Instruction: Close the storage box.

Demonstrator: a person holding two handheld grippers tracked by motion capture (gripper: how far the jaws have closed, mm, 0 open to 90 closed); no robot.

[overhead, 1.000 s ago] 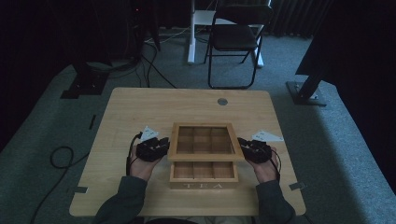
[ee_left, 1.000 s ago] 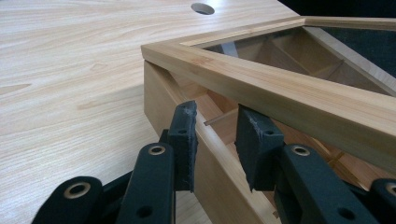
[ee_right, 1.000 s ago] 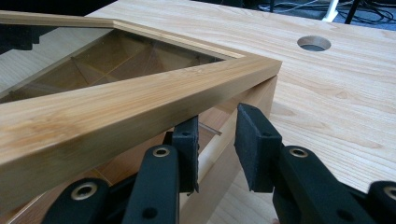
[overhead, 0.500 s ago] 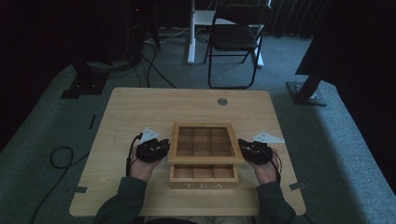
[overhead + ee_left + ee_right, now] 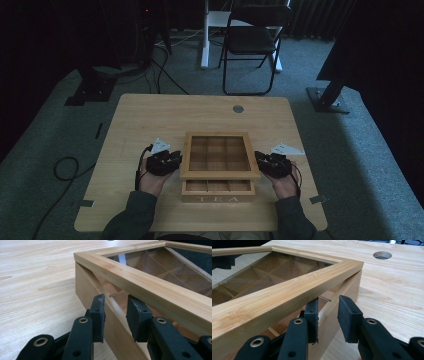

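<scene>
A wooden tea box sits near the table's front edge. Its glass-paned lid (image 5: 220, 175) is raised off the base (image 5: 218, 199), which is marked TEA and has open compartments showing under the lid. My left gripper (image 5: 173, 160) is at the box's left side and my right gripper (image 5: 260, 162) at its right side. In the left gripper view the gripper (image 5: 116, 301) is open, its jaws astride the base's side wall (image 5: 87, 282), with the tips just beneath the lid frame (image 5: 140, 275). The right gripper (image 5: 328, 302) is open in the same way under the lid frame (image 5: 287, 290).
The box stands on a light wooden table (image 5: 150, 115) with a round cable hole (image 5: 238, 108) near its far edge. A folding chair (image 5: 255, 40) and stand legs are on the carpet beyond the table. A cable (image 5: 65, 167) loops on the floor at the left.
</scene>
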